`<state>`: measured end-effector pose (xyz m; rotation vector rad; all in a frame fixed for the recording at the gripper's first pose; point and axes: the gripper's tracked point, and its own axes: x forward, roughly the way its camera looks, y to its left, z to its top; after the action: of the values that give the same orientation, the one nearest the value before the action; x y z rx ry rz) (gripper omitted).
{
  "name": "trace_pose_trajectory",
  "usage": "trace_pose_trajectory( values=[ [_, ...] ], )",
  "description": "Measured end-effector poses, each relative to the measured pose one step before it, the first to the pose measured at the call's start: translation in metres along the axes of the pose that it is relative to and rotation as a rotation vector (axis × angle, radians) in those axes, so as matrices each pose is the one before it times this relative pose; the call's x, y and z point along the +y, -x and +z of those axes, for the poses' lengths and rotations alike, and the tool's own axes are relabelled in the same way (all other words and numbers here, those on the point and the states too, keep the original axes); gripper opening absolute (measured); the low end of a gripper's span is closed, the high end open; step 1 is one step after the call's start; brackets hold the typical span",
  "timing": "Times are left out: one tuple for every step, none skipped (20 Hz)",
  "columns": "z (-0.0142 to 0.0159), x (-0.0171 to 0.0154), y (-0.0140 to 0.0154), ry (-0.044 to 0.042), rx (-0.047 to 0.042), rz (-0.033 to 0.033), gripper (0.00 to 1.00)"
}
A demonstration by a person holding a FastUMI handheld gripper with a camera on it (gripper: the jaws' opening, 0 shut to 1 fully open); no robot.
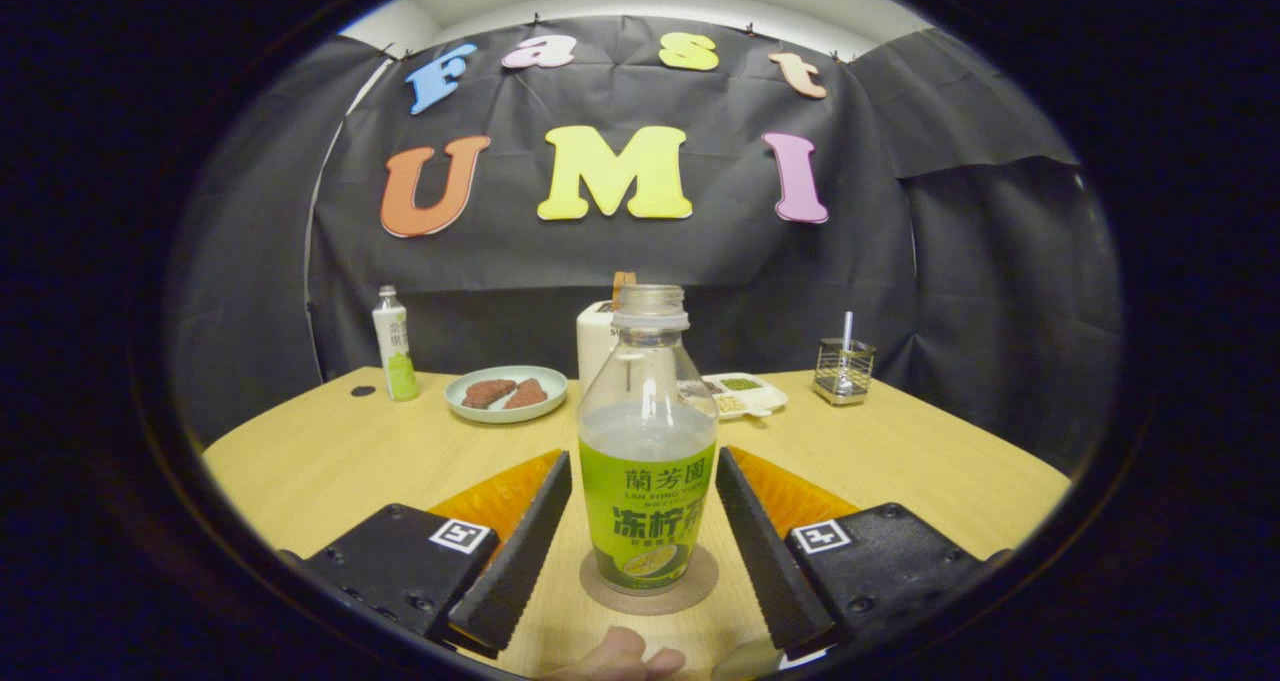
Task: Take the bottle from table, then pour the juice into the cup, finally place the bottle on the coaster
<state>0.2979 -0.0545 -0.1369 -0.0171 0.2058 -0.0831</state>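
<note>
Wooden bench (350,461) runs out ahead of us to the black cloth wall, w/ clutter along its far side. We see the bottle (647,441) dead ahead at 12 o'clock, standing upright between the two fingers of the gripper (645,521), long axis vertical, cap off, liquid about halfway up. Its base sits on the round coaster (690,586). Fingers are spread; a slim gap shows on both sides of the bottle, so nothing is held.

Far side: a second small bottle (395,346) at approx 10 o'clock, a plate (505,394) w/ two brown pieces at 11, a white container (595,346) right behind the bottle, a tray (745,394) at 1, a wire holder (843,369) at 2. We can't make out the cup.

We judge the bottle is placed already; next move is prob. a straight pull back toward 6, keeping the fingers off its sides.
</note>
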Motion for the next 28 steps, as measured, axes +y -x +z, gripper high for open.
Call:
trace_pose_trajectory(
  values=[
    [0.00265, 0.00136, 0.00197, -0.00689, -0.01277, 0.00463, 0.95],
    [0.00261, -0.0014, 0.00232, 0.00107, -0.0074, -0.00399, 0.96],
    [0.00127, -0.00179, 0.00253, 0.00527, -0.00023, -0.01116, 0.97],
    [0.00142, -0.00059, 0.00273, 0.00803, -0.00247, -0.00719, 0.98],
    [0.00336, -0.00037, 0.00474, 0.00775, -0.00629, -0.00492, 0.99],
    [0.00412, -0.00087, 0.00413, 0.00357, -0.01037, -0.00448, 0.99],
    [0.00544, -0.00023, 0.00546, -0.00351, -0.01571, 0.00503, 0.99],
    [0.00535, 0.00183, 0.00483, -0.00341, -0.01465, 0.01516, 0.99],
    [0.00364, -0.00048, 0.00428, 0.00184, -0.00451, 0.00233, 0.99],
    [0.00148, -0.00503, 0.00496, 0.00698, 0.00242, -0.01534, 1.0],
    [0.00426, -0.00299, 0.00743, 0.01335, 0.00255, -0.01269, 1.0],
    [0.00477, -0.0016, 0.00686, 0.01232, 0.0004, -0.01097, 1.0],
    [0.00685, -0.00133, 0.01058, 0.01214, -0.0048, -0.01069, 1.0],
    [0.00752, -0.00081, 0.00971, 0.01033, -0.01212, -0.00602, 1.0],
    [0.00635, -0.0006, 0.00934, 0.00691, -0.00559, -0.00413, 1.0],
    [0.00396, -0.00313, 0.00821, 0.00696, 0.00077, -0.01313, 1.0],
    [0.00344, -0.00279, 0.00919, 0.00505, 0.00338, -0.00937, 1.0],
    [0.00157, -0.00136, 0.00863, 0.00014, 0.00498, -0.00143, 1.0],
    [0.00203, -0.00094, 0.00852, -0.00803, 0.00421, -0.00128, 1.0],
    [0.00086, -0.0018, 0.00961, -0.012, 0.00027, 0.00244, 1.0],
    [0.00183, -0.00172, 0.00892, -0.0095, -0.00663, -0.0007, 1.0],
    [0.0005, -0.00306, 0.00752, -0.01101, -0.00631, 0.00023, 1.0],
    [-0.0013, -0.0021, 0.00784, -0.01032, -0.00072, 0.00338, 1.0],
    [-0.00277, -0.00132, 0.00583, -0.01121, -0.00363, 0.0035, 1.0],
    [-0.00006, -0.00137, 0.00698, -0.01106, -0.00993, 0.0041, 1.0],
    [0.00162, -0.00144, 0.00703, -0.00695, -0.01125, 0.00753, 1.0],
    [0.00114, -0.00148, 0.00599, -0.00407, -0.00566, 0.00546, 1.0],
    [-0.00045, -0.00376, 0.00533, -0.00345, 0.00323, -0.00045, 1.0]
  ],
)
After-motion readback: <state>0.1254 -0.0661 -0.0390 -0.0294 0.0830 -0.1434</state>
